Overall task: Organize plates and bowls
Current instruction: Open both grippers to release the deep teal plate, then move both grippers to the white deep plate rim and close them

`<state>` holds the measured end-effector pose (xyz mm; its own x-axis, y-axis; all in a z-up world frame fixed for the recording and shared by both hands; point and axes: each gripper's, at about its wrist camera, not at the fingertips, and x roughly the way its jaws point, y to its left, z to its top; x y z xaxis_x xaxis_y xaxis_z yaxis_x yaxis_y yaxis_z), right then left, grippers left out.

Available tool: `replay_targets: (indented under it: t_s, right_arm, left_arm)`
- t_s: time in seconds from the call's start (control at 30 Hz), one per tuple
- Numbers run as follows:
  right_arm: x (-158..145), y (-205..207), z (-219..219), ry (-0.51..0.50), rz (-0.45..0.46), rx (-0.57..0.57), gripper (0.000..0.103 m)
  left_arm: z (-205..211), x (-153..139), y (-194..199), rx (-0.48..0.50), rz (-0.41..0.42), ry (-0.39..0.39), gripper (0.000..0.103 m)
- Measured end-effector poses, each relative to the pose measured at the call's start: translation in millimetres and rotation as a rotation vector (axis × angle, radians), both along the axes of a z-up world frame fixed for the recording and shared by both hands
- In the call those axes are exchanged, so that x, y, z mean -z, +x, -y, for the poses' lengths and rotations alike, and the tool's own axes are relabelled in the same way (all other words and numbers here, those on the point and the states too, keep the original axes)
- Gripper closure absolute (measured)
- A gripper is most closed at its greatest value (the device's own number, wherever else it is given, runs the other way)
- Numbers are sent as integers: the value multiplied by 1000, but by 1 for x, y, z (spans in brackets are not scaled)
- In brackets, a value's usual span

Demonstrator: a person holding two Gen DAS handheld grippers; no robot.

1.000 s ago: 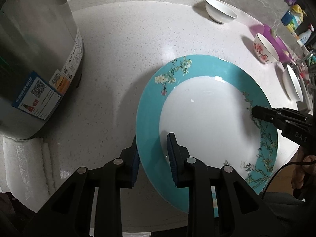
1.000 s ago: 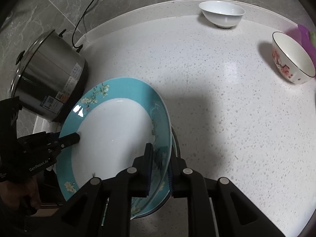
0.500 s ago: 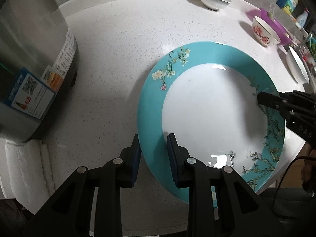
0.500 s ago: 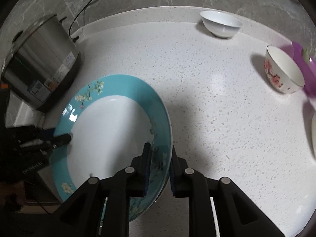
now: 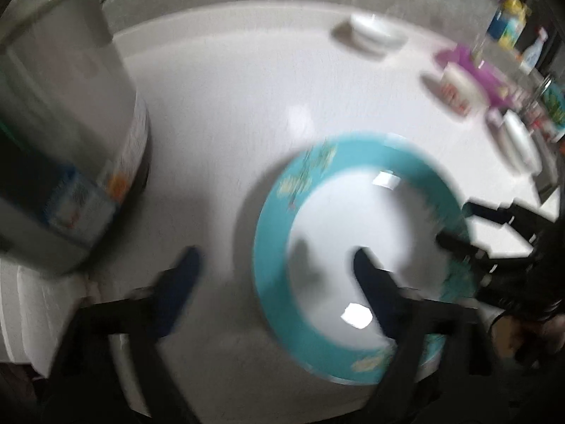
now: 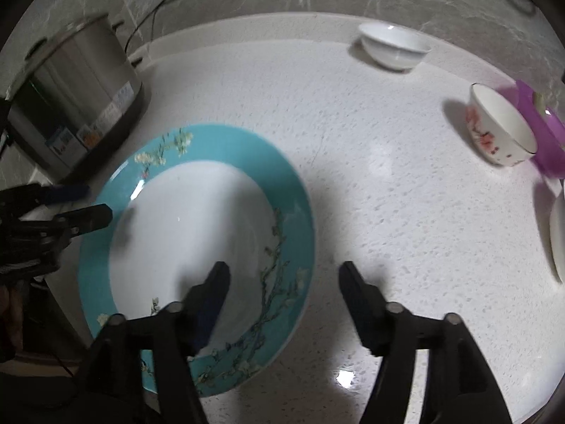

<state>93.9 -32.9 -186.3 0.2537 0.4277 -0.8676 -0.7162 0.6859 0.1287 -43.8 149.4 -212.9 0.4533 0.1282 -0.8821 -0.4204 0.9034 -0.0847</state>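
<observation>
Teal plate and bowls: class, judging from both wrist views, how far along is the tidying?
Done: the teal plate lies flat on the counter. In hand: nothing; the left claw and right claw are open. Left: the white bowl and floral bowl stand apart, unstacked.

Two plates (image 6: 197,233) (image 6: 558,233), two bowls (image 6: 393,49) (image 6: 498,129), one pot (image 6: 70,95).
</observation>
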Motion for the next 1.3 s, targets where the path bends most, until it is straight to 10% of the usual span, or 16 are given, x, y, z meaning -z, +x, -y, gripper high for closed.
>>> replay_targets:
  t_s: [0.37, 0.9, 1.3]
  right_arm:
    - [-68, 63, 137, 293, -62, 290, 18]
    - [-60, 190, 275, 353, -102, 283, 18]
    - [-51, 258, 355, 323, -84, 395, 18]
  left_arm:
    - [50, -56, 77, 140, 186, -246, 0]
    - [228, -30, 220, 115, 102, -317, 0]
    - [315, -1, 327, 244, 8, -217, 0]
